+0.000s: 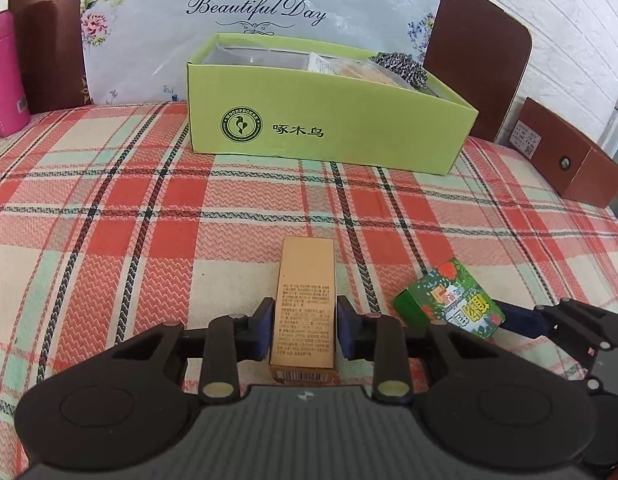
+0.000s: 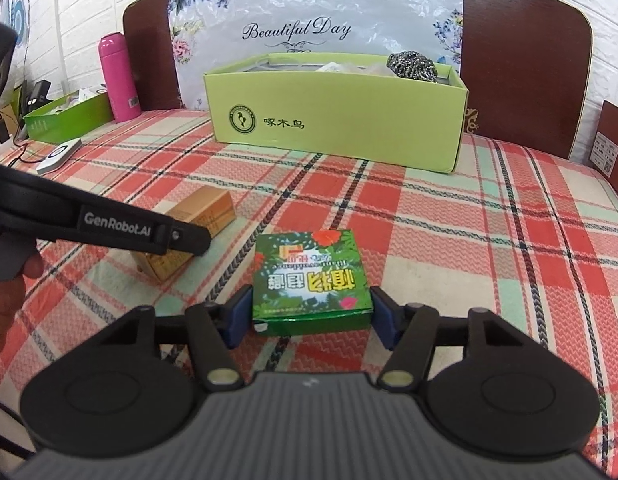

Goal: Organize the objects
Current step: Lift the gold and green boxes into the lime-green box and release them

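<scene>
A tan carton (image 1: 303, 308) is clamped by the left gripper (image 1: 303, 330), a green box (image 2: 311, 282) by the right gripper (image 2: 311, 318); a lift toward the open box (image 1: 329, 128) at twelve o'clock is called for.

We see a bed (image 1: 109, 200) with two small boxes lying near us. The narrow carton (image 1: 303, 304) lies lengthwise between the fingers of the left tongs (image 1: 303, 330), and the flat square box (image 2: 311, 280) lies to its right, between the fingers of the right tongs (image 2: 311, 318). Farther back on the bed sits the open shoebox (image 1: 329, 128), with a metal scourer (image 1: 401, 66) in its right end. Behind it stands the headboard (image 1: 477, 48). A bottle (image 1: 7, 80) stands at the far left.
</scene>
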A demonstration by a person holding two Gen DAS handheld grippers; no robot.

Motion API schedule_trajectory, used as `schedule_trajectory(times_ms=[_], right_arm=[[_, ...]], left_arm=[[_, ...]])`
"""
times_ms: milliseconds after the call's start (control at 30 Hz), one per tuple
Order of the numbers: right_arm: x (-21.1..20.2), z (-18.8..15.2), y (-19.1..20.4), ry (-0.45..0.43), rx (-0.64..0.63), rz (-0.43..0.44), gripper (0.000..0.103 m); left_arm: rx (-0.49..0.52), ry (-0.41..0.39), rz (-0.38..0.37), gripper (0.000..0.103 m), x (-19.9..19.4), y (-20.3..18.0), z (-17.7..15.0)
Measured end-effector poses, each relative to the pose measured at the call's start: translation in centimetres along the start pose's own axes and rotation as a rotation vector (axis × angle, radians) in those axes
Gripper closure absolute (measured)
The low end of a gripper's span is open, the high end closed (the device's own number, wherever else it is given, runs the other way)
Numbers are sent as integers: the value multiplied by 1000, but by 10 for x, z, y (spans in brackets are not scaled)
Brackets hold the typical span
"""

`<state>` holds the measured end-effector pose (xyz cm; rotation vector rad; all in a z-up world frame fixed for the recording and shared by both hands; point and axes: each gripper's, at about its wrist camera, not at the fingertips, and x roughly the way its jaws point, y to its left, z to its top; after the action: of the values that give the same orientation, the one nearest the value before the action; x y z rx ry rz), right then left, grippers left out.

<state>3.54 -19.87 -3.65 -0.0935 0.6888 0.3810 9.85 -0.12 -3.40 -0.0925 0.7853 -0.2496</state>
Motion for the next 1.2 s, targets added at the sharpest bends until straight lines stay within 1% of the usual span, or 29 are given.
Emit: schedule_trajectory(times_ms=[100,200,300,467,533,667,800,967,1033,1067,1100,1133,1167,1200], right_arm=[[-7,9,-1,-30,10,19,43],[-14,26,-3,-77,6,19,43],[-17,47,-8,-128,-1,19,43],[-15,86,-13,-219,-37,-15,43],[-10,105,-17,-251,-41,-25,43],[11,137,-27,-288,-47,-60,43],[44,161,-37,-299,-58,-91,43],[85,180,-48,-304,-64,-102,42],[102,182,-49,-310,-59,-85,41],[110,182,-50,-305,-64,-80,39],[117,181,-51,-284,-70,-94,33],[122,179,-51,-264,-80,-107,23],[122,174,-53,-275,-86,-109,20],[120,167,-54,-297,-93,-116,18]], left_arm=[[4,-26,-20,70,-10,-1,5],[9,-69,-41,70,-21,-1,17],[23,-116,-49,70,-28,-3,36],[42,-198,-60,70,-33,-6,74],[53,-227,-54,70,-31,-8,91],[52,-262,-31,70,-16,-8,125],[33,-259,-14,70,9,0,153],[40,-256,5,70,34,6,171],[54,-258,18,69,46,8,174],[62,-260,29,64,52,10,174],[61,-253,56,57,57,12,173],[52,-243,81,30,60,14,171],[36,-248,93,22,60,18,167],[17,-272,86,22,57,24,162]])
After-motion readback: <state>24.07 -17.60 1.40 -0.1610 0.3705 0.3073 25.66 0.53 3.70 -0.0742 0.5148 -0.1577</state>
